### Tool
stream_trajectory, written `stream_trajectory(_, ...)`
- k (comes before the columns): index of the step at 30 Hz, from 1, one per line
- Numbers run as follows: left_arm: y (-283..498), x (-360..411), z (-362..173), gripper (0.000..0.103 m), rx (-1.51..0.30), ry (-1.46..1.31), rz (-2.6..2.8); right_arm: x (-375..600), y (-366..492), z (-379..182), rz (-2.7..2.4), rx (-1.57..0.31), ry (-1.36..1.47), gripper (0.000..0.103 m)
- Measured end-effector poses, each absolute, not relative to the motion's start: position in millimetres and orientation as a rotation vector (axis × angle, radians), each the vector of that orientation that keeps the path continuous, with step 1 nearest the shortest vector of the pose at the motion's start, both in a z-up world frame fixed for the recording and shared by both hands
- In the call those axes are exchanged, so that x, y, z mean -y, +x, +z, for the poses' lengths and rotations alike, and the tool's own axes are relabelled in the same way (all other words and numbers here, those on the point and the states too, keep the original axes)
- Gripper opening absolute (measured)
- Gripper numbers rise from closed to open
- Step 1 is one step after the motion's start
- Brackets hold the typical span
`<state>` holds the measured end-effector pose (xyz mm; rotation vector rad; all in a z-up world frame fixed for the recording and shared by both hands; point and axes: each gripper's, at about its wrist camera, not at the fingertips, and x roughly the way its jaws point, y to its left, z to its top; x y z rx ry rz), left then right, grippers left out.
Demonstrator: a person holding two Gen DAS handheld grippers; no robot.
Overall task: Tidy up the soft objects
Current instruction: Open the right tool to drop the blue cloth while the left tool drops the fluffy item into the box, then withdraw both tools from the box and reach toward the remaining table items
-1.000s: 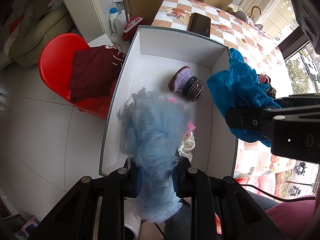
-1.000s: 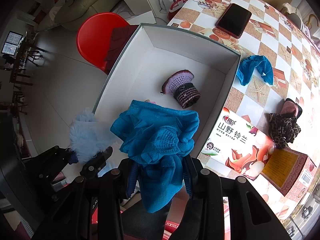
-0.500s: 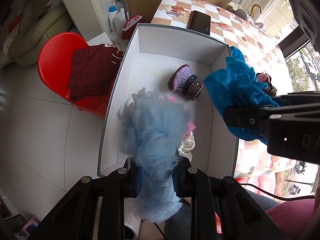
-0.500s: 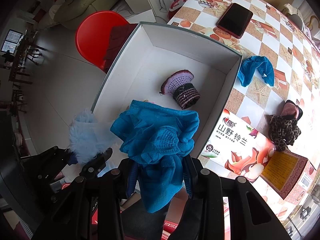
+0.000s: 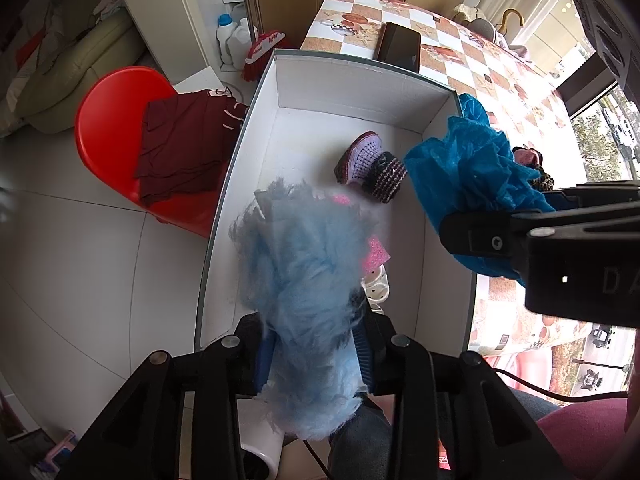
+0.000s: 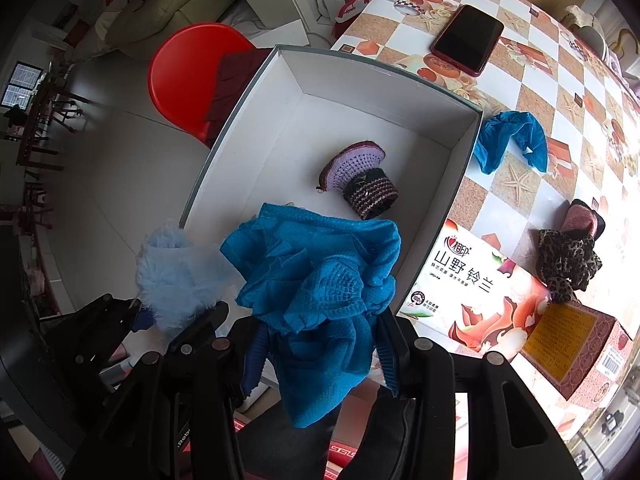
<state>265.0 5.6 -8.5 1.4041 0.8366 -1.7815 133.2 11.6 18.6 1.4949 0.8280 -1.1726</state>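
On the left side I hold the left gripper [image 5: 316, 344] pressed together on a fluffy pale-blue piece [image 5: 304, 264]. The fluff stands up from between the fingers and hangs also a little behind them. From this claw the white box [image 5: 352, 88] lies straight ahead and below, and its long axis runs away from me, nearly in line with the fingers. The near end of the box is just under the fluff, where something pink and white shows, half hidden.

In the middle of the box floor lie the knitted shoes [image 6: 356, 176], one lilac and one dark striped, touching each other.

On the right side the right gripper [image 6: 320, 354] is pinching a blue cloth [image 6: 316, 276], which bunches above the fingers and droops below them. It hangs over the right part of the near end, close to the right wall. Both claws seem to me about equally near to the box. I judge that the next move is only to go down and let go.

On the table [image 6: 532, 80], beyond the right wall, a second blue cloth [image 6: 510, 138] and a leopard-print piece [image 6: 568, 260] are not yet put inside.
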Motion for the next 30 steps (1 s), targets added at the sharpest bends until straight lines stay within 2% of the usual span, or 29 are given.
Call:
stream_trajectory(1,265,-6,-8,0.048,-0.832,1.399,-1.782,-12,132,19,-1.180,-0.824,1.494,0.059)
stream_trajectory(3,266,-6,-5,0.061,-0.825,1.385,-1.785,-11,131,20,-1.187,-0.821,1.493,0.059)
stream_trajectory(5,266,-6,-4,0.071,-0.824,1.378,-1.788,-11,130,20,-1.191,-0.821,1.500,0.071)
stream_trajectory(6,266,-6,-4,0.076,-0.824,1.377,-1.788,-12,130,20,-1.193,-0.815,1.505,0.086)
stream_trajectory(7,265,-6,-4,0.078,-0.824,1.378,-1.787,-13,129,20,-1.198,-0.804,1.509,0.088)
stream_trajectory(11,264,-6,-8,0.083,-0.839,1.403,-1.776,-15,126,20,-1.206,-0.791,1.525,0.088)
stream_trajectory(13,265,-5,-10,0.091,-0.859,1.404,-1.776,-17,125,17,-1.202,-0.795,1.540,0.088)
stream_trajectory(15,264,-1,-13,0.103,-0.884,1.421,-1.744,-19,124,15,-1.209,-0.798,1.553,0.088)
stream_trajectory(18,268,3,-12,0.103,-0.946,1.389,-1.749,-22,120,13,-1.223,-0.806,1.571,0.103)
stream_trajectory(30,250,7,-7,0.103,-0.906,1.419,-1.769,-40,94,11,-1.238,-0.703,1.671,0.103)
